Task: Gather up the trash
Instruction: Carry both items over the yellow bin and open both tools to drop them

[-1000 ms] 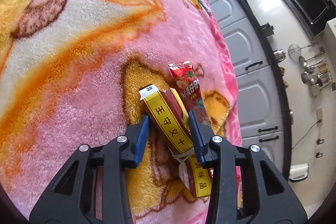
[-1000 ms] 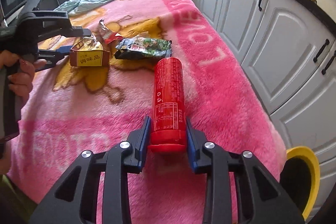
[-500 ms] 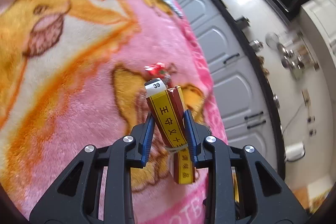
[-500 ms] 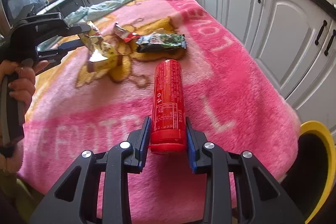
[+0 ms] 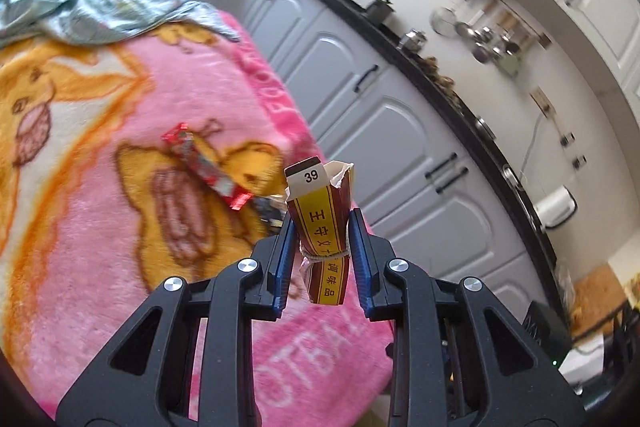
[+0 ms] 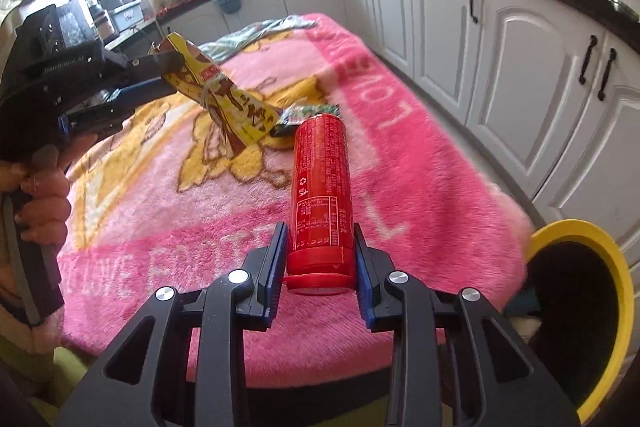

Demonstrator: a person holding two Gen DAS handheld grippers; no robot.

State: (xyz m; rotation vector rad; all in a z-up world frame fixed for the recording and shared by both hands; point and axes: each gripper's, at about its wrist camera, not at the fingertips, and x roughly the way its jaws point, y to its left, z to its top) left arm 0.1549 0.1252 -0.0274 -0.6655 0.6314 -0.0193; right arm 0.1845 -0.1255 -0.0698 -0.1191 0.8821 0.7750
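My left gripper is shut on a yellow and maroon seasoning box and holds it in the air above the pink blanket; the box also shows in the right wrist view. My right gripper is shut on a red cylindrical can, lifted above the blanket's near edge. A red snack wrapper lies on the blanket. A green snack bag lies behind the can. A yellow-rimmed bin stands on the floor at the lower right.
A green cloth lies at the blanket's far end. White cabinets under a black counter run along the right side. The person's hand holds the left gripper's handle.
My left gripper closed on the seasoning box and lifted it off the blanket. My right gripper lifted the red can and pulled it back toward the near edge, bringing the bin closer.
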